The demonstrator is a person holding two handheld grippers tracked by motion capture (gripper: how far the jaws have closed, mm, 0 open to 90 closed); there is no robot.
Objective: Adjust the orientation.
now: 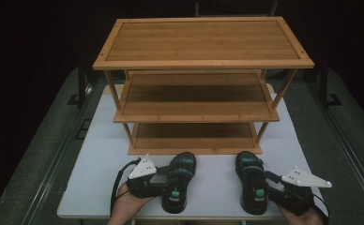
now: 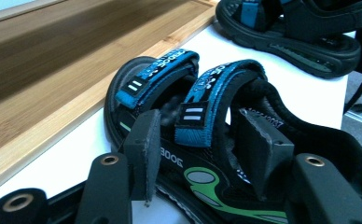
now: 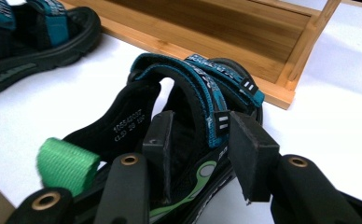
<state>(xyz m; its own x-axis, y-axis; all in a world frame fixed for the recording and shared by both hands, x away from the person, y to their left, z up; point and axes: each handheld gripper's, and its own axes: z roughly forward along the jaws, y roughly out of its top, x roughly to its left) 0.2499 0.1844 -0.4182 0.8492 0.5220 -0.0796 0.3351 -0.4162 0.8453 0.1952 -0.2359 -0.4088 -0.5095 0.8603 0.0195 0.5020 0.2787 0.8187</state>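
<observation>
Two black sandals with blue straps and green heel tabs lie on the white table in front of the rack, toes toward it. My left gripper [image 1: 165, 179] reaches in from the left across the left sandal [image 1: 182, 164]. In the left gripper view its pads [image 2: 144, 149] straddle the outer side wall and rear strap of this sandal [image 2: 207, 84] with a gap showing, so it is open. My right gripper [image 1: 268, 183] comes at the right sandal [image 1: 250, 168] from the right. Its pads [image 3: 251, 154] stand apart on either side of the strap end and side wall [image 3: 198, 70], not pressing.
A three-tier bamboo shoe rack [image 1: 203, 42] stands behind the sandals, its bottom shelf [image 1: 194, 138] just beyond their toes. The white table [image 1: 100, 154] has bare room left and right of the rack. Dark floor and rails flank the table.
</observation>
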